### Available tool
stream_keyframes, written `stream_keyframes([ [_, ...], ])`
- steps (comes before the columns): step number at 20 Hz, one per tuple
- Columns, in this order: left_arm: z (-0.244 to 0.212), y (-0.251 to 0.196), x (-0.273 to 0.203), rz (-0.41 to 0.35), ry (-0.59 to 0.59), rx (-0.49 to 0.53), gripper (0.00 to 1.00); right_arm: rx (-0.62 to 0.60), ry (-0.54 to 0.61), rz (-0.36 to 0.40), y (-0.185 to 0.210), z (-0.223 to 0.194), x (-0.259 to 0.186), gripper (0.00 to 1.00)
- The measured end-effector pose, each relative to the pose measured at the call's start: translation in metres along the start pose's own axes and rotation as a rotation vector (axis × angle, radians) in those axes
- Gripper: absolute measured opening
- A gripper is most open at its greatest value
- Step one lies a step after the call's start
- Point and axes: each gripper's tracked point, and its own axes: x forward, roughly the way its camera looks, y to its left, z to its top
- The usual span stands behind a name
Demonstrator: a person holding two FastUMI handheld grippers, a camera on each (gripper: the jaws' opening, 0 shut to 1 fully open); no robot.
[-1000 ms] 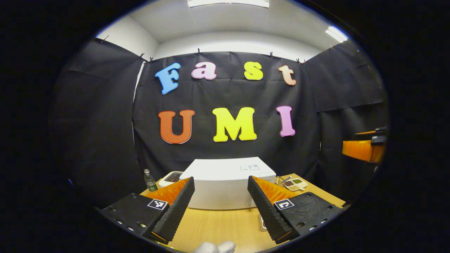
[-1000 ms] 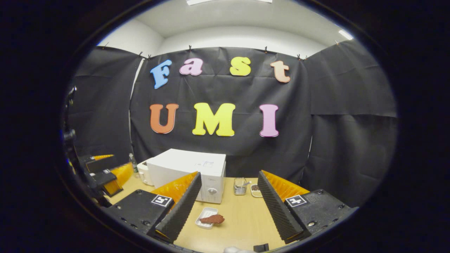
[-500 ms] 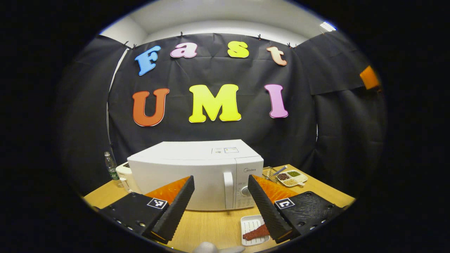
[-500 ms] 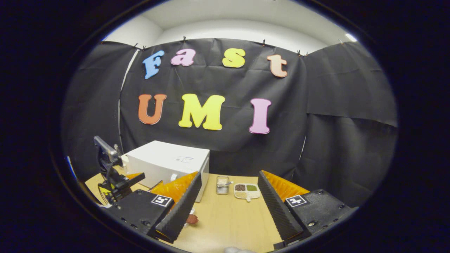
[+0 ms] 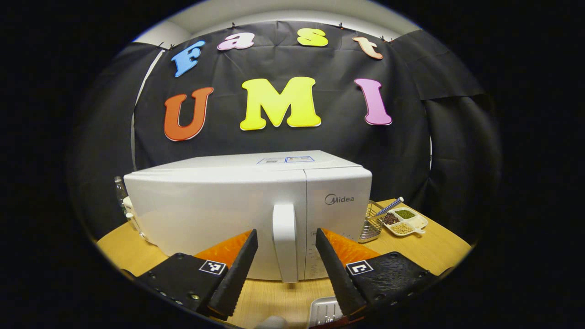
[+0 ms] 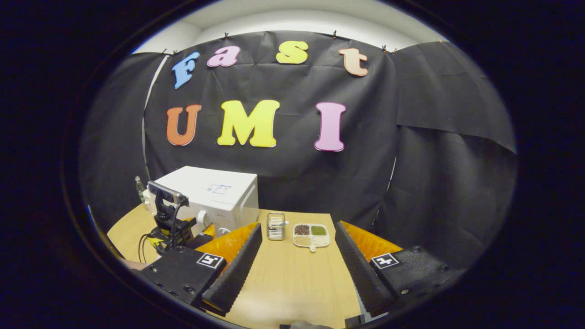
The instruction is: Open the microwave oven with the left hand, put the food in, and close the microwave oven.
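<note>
The left claw (image 5: 286, 256) is spread wide and grips nothing; the white vertical door handle (image 5: 284, 237) of the closed white box-shaped microwave oven (image 5: 215, 210) stands between its fingers, untouched. A white ribbed food tray (image 5: 325, 313) lies on the wooden desk (image 5: 438, 249) just below. The right claw (image 6: 296, 260) hangs wide apart and empty over the desk, the microwave to its left.

Wire basket (image 5: 373, 220) between microwave (image 5: 247, 210) and divided dish (image 5: 406, 221)
</note>
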Motion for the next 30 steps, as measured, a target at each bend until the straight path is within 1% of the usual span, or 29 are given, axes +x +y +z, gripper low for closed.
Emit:
stream_keyframes([
  [1, -0.003, 0.003, 0.003, 0.007, 0.005, -0.005, 0.67, -0.001, 0.003, -0.002, -0.002, -0.001, 0.002, 1.00],
  [2, -0.005, 0.007, 0.004, 0.024, 0.009, 0.007, 0.56, -0.005, 0.009, 0.000, -0.003, -0.002, 0.003, 1.00],
  [3, -0.007, 0.002, 0.004, 0.001, 0.012, -0.001, 0.29, -0.006, 0.011, 0.003, -0.003, -0.003, 0.005, 1.00],
  [4, -0.010, 0.001, 0.011, -0.011, 0.010, -0.013, 0.34, -0.007, 0.015, 0.008, -0.003, -0.003, 0.007, 1.00],
  [5, -0.004, 0.002, 0.005, -0.015, 0.006, -0.016, 0.26, -0.007, 0.015, 0.014, -0.001, -0.004, 0.008, 1.00],
  [6, -0.007, 0.001, 0.007, -0.018, 0.007, -0.016, 0.26, -0.001, 0.012, 0.020, 0.001, -0.003, 0.009, 1.00],
  [8, -0.006, 0.003, 0.004, -0.014, -0.001, -0.018, 0.18, -0.005, 0.014, 0.030, 0.004, -0.003, 0.009, 1.00],
  [10, -0.007, 0.004, 0.004, -0.011, 0.002, -0.008, 0.14, -0.009, 0.015, 0.040, 0.009, -0.002, 0.008, 1.00],
  [11, -0.007, 0.004, 0.004, -0.013, 0.005, -0.011, 0.05, -0.013, 0.013, 0.041, 0.010, -0.002, 0.007, 1.00],
  [12, -0.006, 0.004, 0.004, -0.015, 0.012, -0.013, 0.15, -0.013, 0.009, 0.044, 0.012, -0.001, 0.007, 1.00],
  [17, -0.012, 0.004, -0.008, -0.037, 0.051, -0.017, 0.14, -0.001, 0.002, 0.057, 0.024, 0.001, -0.002, 1.00],
  [20, -0.016, 0.010, -0.042, -0.083, 0.032, 0.025, 0.15, -0.025, -0.013, 0.053, 0.033, 0.002, -0.011, 1.00],
  [21, -0.021, 0.015, -0.054, -0.097, 0.048, 0.030, 0.14, -0.031, -0.013, 0.056, 0.037, -0.001, -0.016, 1.00],
  [22, -0.024, 0.019, -0.067, -0.110, 0.054, 0.023, 0.14, -0.034, -0.017, 0.063, 0.044, -0.004, -0.019, 0.95],
  [23, -0.027, 0.024, -0.079, -0.120, 0.064, 0.012, 0.14, -0.037, -0.020, 0.067, 0.050, -0.005, -0.023, 1.00],
  [25, -0.032, 0.037, -0.105, -0.122, 0.083, 0.002, 0.14, -0.038, -0.022, 0.078, 0.063, -0.009, -0.030, 1.00],
  [28, -0.039, 0.060, -0.138, -0.109, 0.103, 0.028, 0.14, -0.018, -0.032, 0.095, 0.085, -0.013, -0.044, 1.00],
  [30, -0.043, 0.074, -0.155, -0.099, 0.112, 0.045, 0.16, -0.017, -0.037, 0.101, 0.096, -0.016, -0.056, 1.00],
])
